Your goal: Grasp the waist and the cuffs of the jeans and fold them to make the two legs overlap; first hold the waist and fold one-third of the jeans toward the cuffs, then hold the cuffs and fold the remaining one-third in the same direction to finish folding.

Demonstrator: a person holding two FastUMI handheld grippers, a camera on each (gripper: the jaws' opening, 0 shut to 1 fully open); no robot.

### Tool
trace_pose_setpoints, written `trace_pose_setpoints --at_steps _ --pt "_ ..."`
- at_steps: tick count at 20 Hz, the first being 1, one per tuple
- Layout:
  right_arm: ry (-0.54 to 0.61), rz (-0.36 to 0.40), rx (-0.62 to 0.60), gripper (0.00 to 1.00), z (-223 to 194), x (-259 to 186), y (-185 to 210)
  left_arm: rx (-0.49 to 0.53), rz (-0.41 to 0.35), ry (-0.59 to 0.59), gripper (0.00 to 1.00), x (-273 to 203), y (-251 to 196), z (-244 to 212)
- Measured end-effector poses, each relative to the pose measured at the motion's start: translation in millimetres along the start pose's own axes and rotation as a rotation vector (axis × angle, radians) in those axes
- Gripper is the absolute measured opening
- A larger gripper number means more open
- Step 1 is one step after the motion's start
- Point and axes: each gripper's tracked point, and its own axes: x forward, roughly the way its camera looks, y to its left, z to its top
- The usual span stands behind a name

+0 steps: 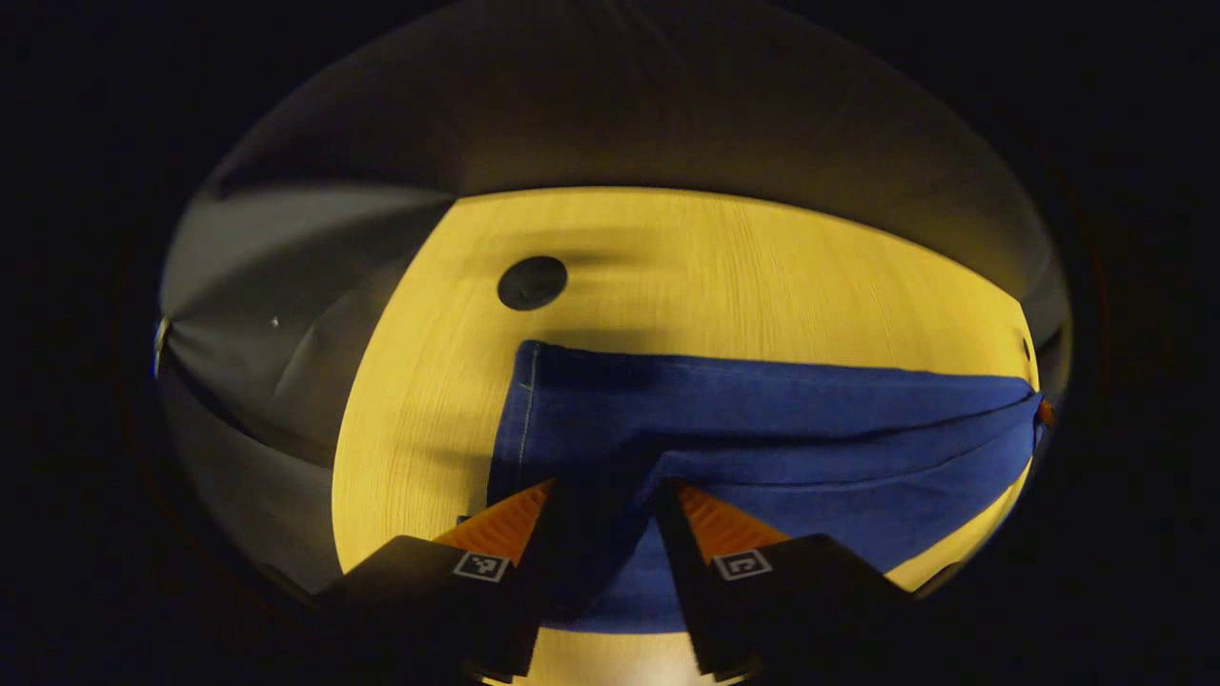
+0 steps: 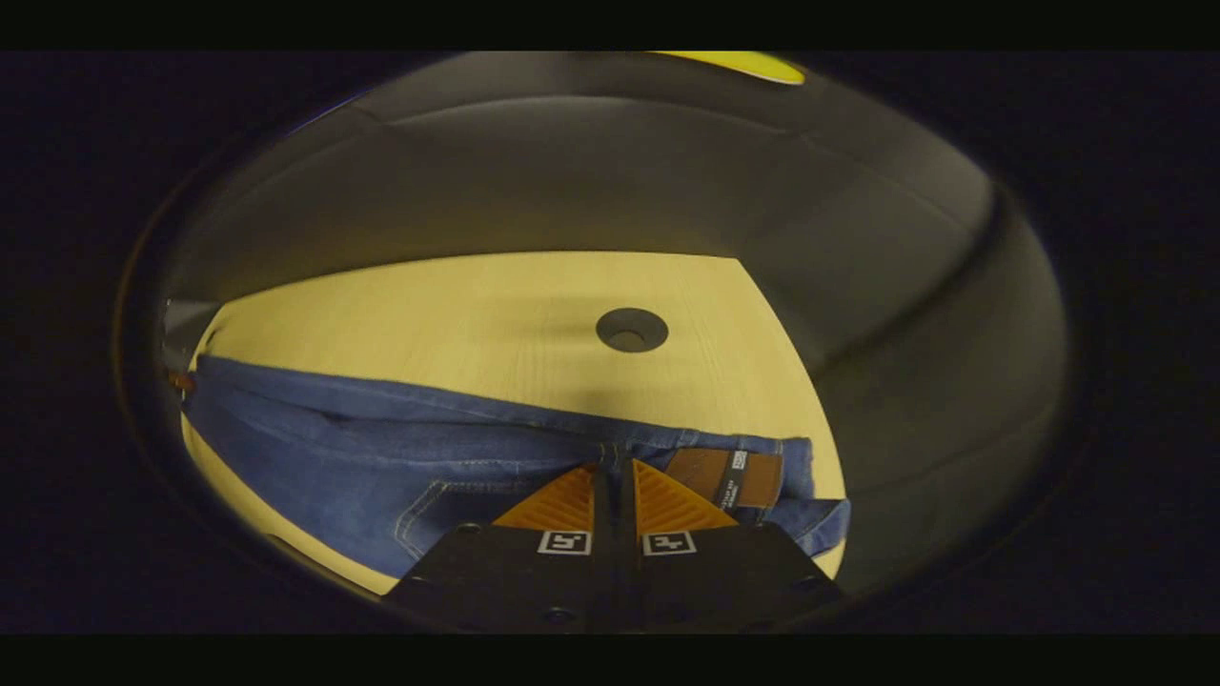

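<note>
Currently jeans [image 1: 762, 429] flat on table [image 1: 667, 257], left gripper [image 1: 603, 495] spread open over cuff end, right gripper [image 2: 613, 476] pinched tight on waistband by leather patch [image 2: 724, 478], table hole [image 2: 631, 330] beyond jeans.

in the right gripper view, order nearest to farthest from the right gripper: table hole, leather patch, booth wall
1. leather patch, just right of the right gripper, on the jeans waist
2. table hole, ahead on the table
3. booth wall, beyond the table's far edge
</note>
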Motion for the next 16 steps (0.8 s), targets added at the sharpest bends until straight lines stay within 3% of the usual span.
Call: trace_pose_setpoints --at_steps 1,2,3,5,7,10,13,16 --pt "0.007 0.008 0.034 0.1 0 -5 1 0.025 0.004 -0.046 0.68 -2 3 8" --pt "-0.002 0.028 0.072 0.06 2 -8 3 0.042 0.011 -0.08 0.68 -4 6 11" --pt "-0.004 0.081 0.127 0.25 3 -6 11 0.044 0.014 -0.11 0.78 -9 6 15" --pt "-0.01 0.178 0.242 0.62 15 -16 32 0.041 0.028 -0.184 0.89 -25 10 28" --pt "-0.045 0.179 0.262 0.99 30 -27 34 0.026 0.014 -0.279 0.97 -49 10 44" --pt "-0.11 0.193 0.288 0.98 45 -46 25 0.008 -0.006 -0.405 0.98 -93 13 71" --pt "-0.149 0.169 0.324 0.98 58 -73 -5 0.054 -0.006 -0.473 0.98 -145 17 80" --pt "-0.085 0.1 0.382 0.98 42 -96 -41 0.082 -0.053 -0.514 0.98 -188 -1 67"
